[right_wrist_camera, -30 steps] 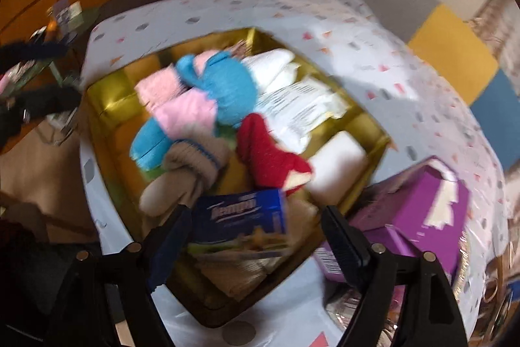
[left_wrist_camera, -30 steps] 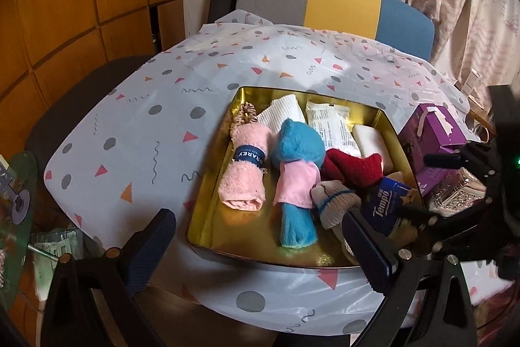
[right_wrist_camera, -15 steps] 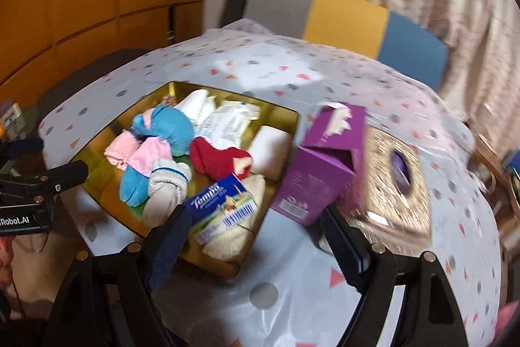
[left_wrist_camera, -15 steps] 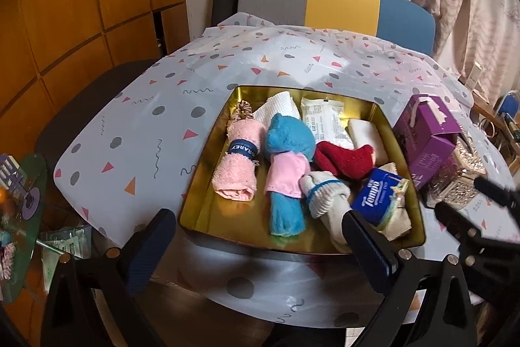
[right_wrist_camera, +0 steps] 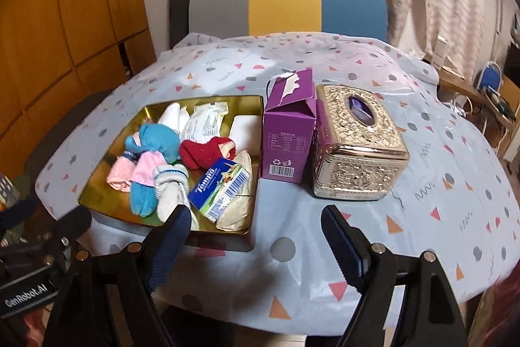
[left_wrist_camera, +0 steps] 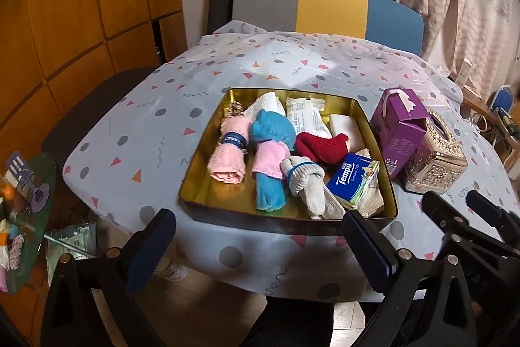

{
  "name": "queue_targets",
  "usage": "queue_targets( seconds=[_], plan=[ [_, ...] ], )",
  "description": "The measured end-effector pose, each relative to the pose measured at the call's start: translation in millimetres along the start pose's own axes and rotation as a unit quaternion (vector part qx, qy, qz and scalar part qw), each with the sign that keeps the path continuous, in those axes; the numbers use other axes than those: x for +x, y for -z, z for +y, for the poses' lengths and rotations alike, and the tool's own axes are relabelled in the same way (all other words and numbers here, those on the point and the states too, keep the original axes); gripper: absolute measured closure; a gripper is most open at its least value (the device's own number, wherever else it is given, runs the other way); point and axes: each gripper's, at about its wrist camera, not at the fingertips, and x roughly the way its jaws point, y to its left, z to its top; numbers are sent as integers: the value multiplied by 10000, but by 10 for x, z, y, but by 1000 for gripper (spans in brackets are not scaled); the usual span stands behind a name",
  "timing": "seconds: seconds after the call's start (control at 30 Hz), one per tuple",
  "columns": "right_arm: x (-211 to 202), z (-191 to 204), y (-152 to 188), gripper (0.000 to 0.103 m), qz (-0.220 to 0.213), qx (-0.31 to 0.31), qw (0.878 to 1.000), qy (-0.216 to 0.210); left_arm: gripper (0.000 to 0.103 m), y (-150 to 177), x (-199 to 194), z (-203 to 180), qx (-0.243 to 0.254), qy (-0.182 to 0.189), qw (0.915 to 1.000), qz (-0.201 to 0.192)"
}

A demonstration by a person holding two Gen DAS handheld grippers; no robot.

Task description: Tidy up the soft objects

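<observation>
A gold tin (left_wrist_camera: 224, 197) on the dotted tablecloth holds a pink towel roll (left_wrist_camera: 229, 158), a blue sock with a pink band (left_wrist_camera: 271, 132), a red sock (left_wrist_camera: 320, 145), a white sock (left_wrist_camera: 305, 181) and a blue Tempo tissue pack (left_wrist_camera: 352, 181). My left gripper (left_wrist_camera: 256, 220) hangs open and empty, just short of the tin's near rim. My right gripper (right_wrist_camera: 256, 213) is open and empty too, over the cloth near the tin's (right_wrist_camera: 107, 194) right corner. The Tempo pack (right_wrist_camera: 219, 187) lies in the tin past its left finger. From the left wrist view the right gripper (left_wrist_camera: 455, 210) shows at the lower right.
A purple carton (right_wrist_camera: 287, 135) stands against the tin's right side, with an ornate gold tissue box (right_wrist_camera: 354, 145) beside it. A grey, yellow and blue chair back (left_wrist_camera: 325, 5) is behind the table. A small cluttered glass side table (left_wrist_camera: 22, 210) sits at the left. Bare cloth stretches right of the gold box.
Both grippers have drawn back from the tin. The right one has rolled upright and swung right, so the purple carton and gold box now lie ahead of it. The tin's contents have not moved.
</observation>
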Motion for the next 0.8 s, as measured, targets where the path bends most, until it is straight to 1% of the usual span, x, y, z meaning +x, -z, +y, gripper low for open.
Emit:
queue_targets(
  seconds=[0.1,0.2,0.3,0.4,0.6,0.8],
  plan=[
    [-139,17,-1,19,-88,44,9999,41,0,11,-120,45,-27,-75,9999,-119],
    [-278,24,5,19,-148,155,9998,-44,0,23,-224,66,-32,-109,9997,-219],
    [-378,46,27,19,-192,203,9996,-81,0,38,-271,81,-32,-119,9997,-225],
    [-485,78,52,19,-283,197,9994,-3,0,53,-296,100,-62,-117,9997,-186],
    [-547,101,90,19,-300,212,9993,73,0,68,-343,148,-138,-150,9997,-169],
    [-545,82,105,19,-287,272,9992,33,0,60,-365,172,-135,-166,9996,-193]
  ],
)
